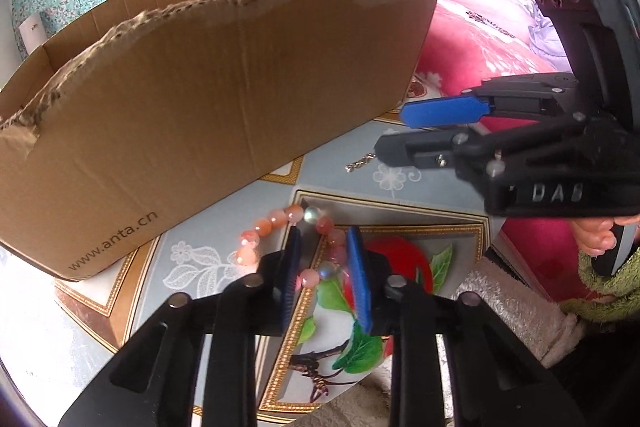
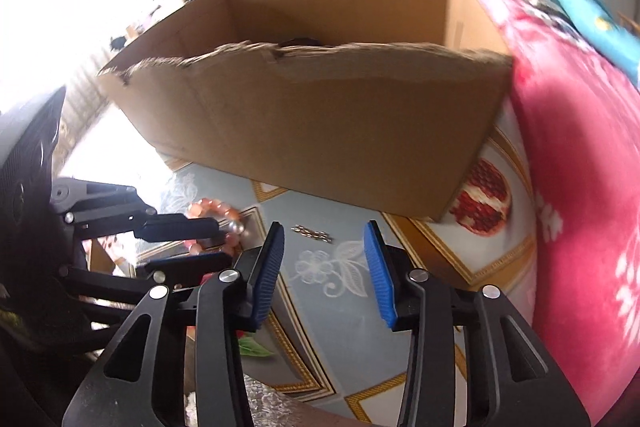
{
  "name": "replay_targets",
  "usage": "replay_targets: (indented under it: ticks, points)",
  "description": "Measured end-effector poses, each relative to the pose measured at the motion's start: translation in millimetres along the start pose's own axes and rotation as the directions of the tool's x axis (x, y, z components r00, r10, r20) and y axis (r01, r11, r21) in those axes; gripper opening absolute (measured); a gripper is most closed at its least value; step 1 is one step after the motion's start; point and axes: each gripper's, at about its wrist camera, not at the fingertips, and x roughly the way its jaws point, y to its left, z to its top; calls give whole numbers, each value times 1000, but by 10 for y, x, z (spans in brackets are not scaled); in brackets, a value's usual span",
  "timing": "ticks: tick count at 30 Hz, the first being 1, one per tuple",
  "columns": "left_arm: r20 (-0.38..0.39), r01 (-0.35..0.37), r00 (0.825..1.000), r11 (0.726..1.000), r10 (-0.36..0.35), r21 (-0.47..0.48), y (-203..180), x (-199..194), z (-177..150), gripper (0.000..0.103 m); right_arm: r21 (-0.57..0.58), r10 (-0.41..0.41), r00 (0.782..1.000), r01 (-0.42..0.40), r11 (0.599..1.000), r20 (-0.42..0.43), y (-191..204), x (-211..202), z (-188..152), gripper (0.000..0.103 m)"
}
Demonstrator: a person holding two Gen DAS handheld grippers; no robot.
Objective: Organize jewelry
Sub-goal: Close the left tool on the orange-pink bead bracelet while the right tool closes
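A torn-edged corrugated cardboard box (image 1: pixel 192 99) stands on the glossy patterned surface (image 1: pixel 432 187). The left tool (image 1: pixel 326 267) is clamped on a round pink bead bracelet (image 1: pixel 280 223). The right tool (image 2: pixel 325 269), fingers apart, hovers near a small metal chain (image 2: pixel 314 231) lying flat.

Ahead of you the cardboard box (image 2: pixel 320 115) stands as a tall wall on the patterned cloth (image 2: pixel 344 327), and the pink blanket (image 2: pixel 580 187) rises against its right end, so there is no way past on that side. The open strip of cloth in front of the box holds only a small metal chain (image 2: pixel 313 231), lying between your spread right gripper (image 2: pixel 325 267) and the box. To your left, the left gripper (image 2: pixel 188 243) and the pink bead bracelet (image 1: pixel 288 239) crowd the near cloth.
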Motion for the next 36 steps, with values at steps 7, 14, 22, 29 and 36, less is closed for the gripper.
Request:
replay_targets:
  ticks: [7, 14, 22, 29, 36]
  points:
    - [7, 11, 1000, 999, -11, -53, 159, -68, -70, 17, -121, -1, 1000, -2, 993, -30, 205, 119, 19, 22]
    - [13, 19, 1000, 997, -18, -71, 226, -106, -108, 16, -164, -15, 999, 7, 986, -50, 262, 252, 49, 19]
    - [18, 21, 1000, 997, -20, -79, 264, -114, -120, 16, -135, -15, 998, 5, 991, -69, 204, 161, -21, 1]
    - [20, 20, 1000, 996, -19, -86, 265, -77, -101, 16, 123, 146, 989, -141, 982, -32, -173, -21, -36, 0]
    - [20, 20, 1000, 996, -18, -85, 261, -78, -97, 16, 207, 212, 977, -215, 955, 37, -360, -266, 19, 0]
